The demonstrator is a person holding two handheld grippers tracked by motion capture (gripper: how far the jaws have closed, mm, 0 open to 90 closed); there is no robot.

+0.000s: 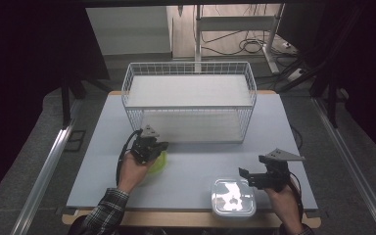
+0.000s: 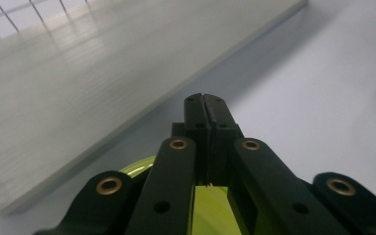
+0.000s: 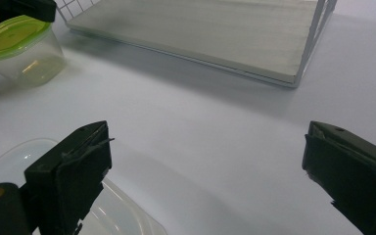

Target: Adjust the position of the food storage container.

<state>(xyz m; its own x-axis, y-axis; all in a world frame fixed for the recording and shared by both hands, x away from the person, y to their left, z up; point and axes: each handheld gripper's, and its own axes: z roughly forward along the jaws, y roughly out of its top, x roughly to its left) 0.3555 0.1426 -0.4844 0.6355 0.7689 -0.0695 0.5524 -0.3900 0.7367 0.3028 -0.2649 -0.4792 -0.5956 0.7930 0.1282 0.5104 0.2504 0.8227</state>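
Green-lidded container (image 1: 157, 163) stands upright just before the wire rack (image 1: 190, 100), left claw (image 1: 159, 147) clamped on its lid; right claw (image 1: 247, 176) apart.

Clear tub with green lid (image 3: 17, 46), tilted, near the wire rack's (image 1: 188, 100) front.

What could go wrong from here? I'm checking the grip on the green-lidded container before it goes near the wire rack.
1. The left tool pinches just the edge of the green lid, so the clear container appears to hang tilted; the lid could pop off or slip free.
2. The wire rack stands close ahead, and the tilted container could catch its lower shelf edge.
3. The right tool, open, sits by the white-lidded box and could nudge it.
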